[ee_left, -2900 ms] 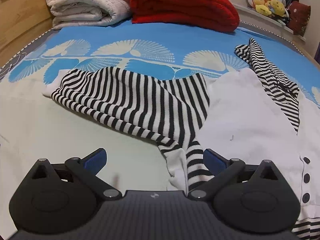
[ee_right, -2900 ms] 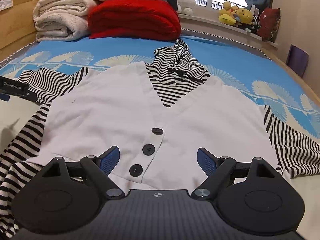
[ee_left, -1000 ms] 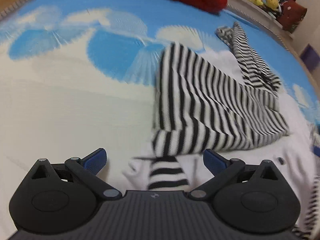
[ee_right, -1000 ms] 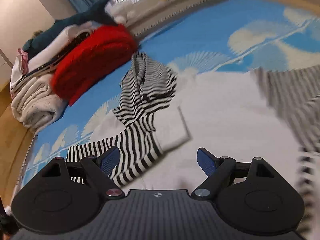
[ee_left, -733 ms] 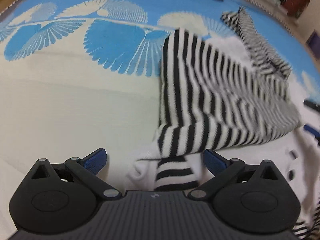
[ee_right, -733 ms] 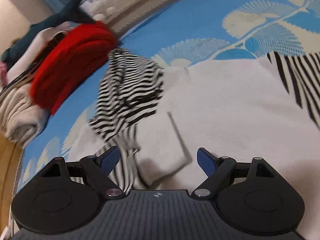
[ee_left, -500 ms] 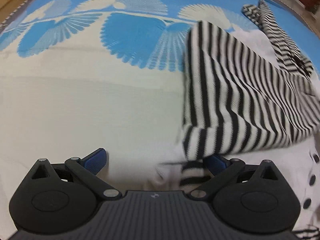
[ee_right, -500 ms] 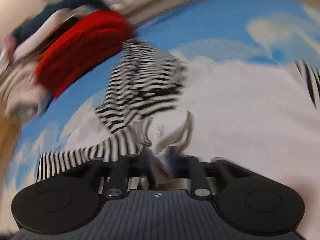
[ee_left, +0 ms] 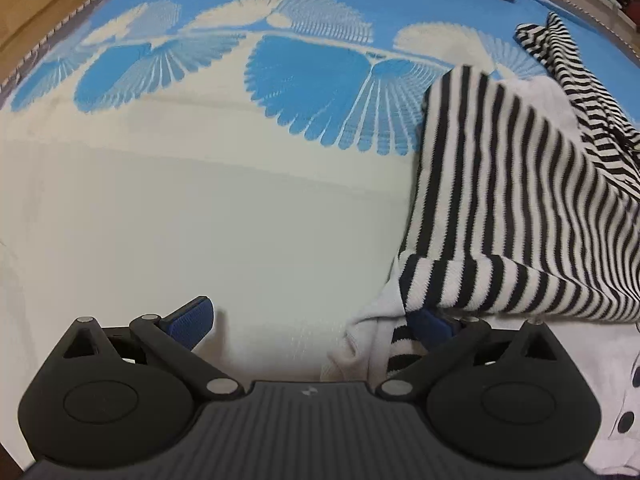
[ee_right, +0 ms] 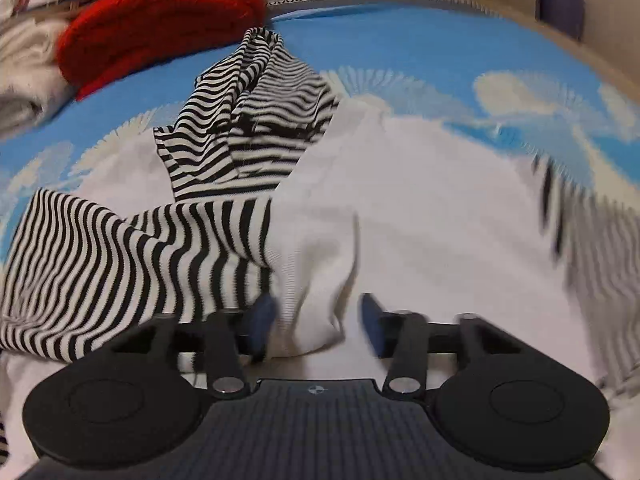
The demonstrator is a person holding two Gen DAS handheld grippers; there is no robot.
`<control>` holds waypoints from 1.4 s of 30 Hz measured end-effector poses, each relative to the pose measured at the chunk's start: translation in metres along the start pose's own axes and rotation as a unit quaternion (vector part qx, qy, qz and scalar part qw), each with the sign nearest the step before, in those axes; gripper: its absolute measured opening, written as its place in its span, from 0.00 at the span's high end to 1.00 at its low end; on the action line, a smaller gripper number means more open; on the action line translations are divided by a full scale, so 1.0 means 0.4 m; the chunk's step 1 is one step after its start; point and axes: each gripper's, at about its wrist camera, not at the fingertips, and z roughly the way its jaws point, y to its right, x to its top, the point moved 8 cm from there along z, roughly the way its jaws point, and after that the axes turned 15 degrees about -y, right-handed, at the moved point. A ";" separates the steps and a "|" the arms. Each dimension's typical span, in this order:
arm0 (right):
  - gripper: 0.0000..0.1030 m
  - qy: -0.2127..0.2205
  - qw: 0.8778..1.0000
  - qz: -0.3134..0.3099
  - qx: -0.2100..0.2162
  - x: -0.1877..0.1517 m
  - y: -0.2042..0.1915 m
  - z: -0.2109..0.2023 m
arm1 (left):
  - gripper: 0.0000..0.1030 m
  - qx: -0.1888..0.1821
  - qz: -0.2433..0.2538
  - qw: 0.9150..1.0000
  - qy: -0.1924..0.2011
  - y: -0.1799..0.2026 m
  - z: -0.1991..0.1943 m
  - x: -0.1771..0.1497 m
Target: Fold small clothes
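A small white top with black-and-white striped sleeves and hood lies on the bed. In the left wrist view its left striped sleeve (ee_left: 520, 208) is folded over onto the white body (ee_left: 600, 360). My left gripper (ee_left: 308, 322) is open, with its right finger under the sleeve's folded edge and nothing between the jaws. In the right wrist view my right gripper (ee_right: 316, 328) is partly open around a white fold of the top (ee_right: 316, 280) beside the striped sleeve (ee_right: 140, 256). The striped hood (ee_right: 260, 120) lies beyond.
The bed cover (ee_left: 200, 220) is cream with a blue fan pattern. A red folded blanket (ee_right: 160, 20) and pale folded blankets (ee_right: 20, 72) sit at the head of the bed. A wooden bed edge (ee_left: 40, 0) runs along the far left.
The left sleeve was carried over onto the body and the left gripper has shifted left of it. The right gripper shut on the white fold half a second ago and has now opened partway.
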 end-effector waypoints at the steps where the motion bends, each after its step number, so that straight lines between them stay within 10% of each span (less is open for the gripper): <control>1: 0.27 0.019 1.000 -0.006 -0.014 0.010 0.003 -0.027 | 0.00 0.001 0.003 1.000 0.006 0.001 -0.014 -0.005; 6: 0.25 0.123 0.991 -0.042 -0.026 0.033 -0.001 -0.098 | 0.00 -0.029 0.022 0.998 0.060 0.018 -0.103 -0.031; 9: 0.64 0.082 0.993 -0.084 -0.025 0.016 -0.025 -0.028 | 0.00 -0.036 0.039 0.995 0.090 0.040 -0.121 -0.014; 11: 0.73 0.010 0.994 -0.099 -0.041 -0.014 -0.032 0.041 | 0.00 0.005 0.051 0.994 0.096 0.047 -0.094 0.010; 13: 0.72 0.021 0.994 -0.098 -0.044 -0.018 -0.033 0.047 | 0.00 0.062 0.066 0.994 0.064 0.050 -0.029 0.024; 16: 0.61 0.035 0.997 -0.065 -0.021 0.002 -0.016 -0.012 | 0.00 0.039 0.056 0.997 0.020 0.059 0.027 0.009; 19: 0.41 0.044 0.998 -0.037 -0.011 -0.002 0.006 -0.057 | 0.00 0.047 0.064 0.996 0.028 0.068 0.012 0.008; 23: 0.41 0.022 1.000 0.014 -0.001 -0.054 0.074 -0.096 | 0.00 0.029 0.062 0.996 0.050 0.061 -0.030 0.014; 27: 0.18 0.087 0.990 0.091 0.058 -0.095 0.160 -0.262 | 0.00 0.029 0.039 0.996 0.069 0.028 -0.064 0.021; 31: 0.15 0.136 0.964 0.224 0.042 -0.187 0.366 -0.353 | 0.00 0.009 0.012 0.999 0.043 -0.001 -0.054 0.014; 35: 0.22 0.186 0.898 0.399 -0.017 -0.284 0.644 -0.396 | 0.00 -0.021 -0.019 1.000 0.009 -0.024 -0.026 0.006; 39: 0.75 0.195 0.857 0.476 -0.022 -0.342 0.821 -0.376 | 0.00 -0.039 -0.047 0.998 -0.016 -0.040 0.000 -0.001; 42: 0.76 0.177 0.842 0.509 -0.012 -0.359 0.883 -0.320 | 0.00 -0.039 -0.055 0.998 -0.017 -0.038 0.005 0.002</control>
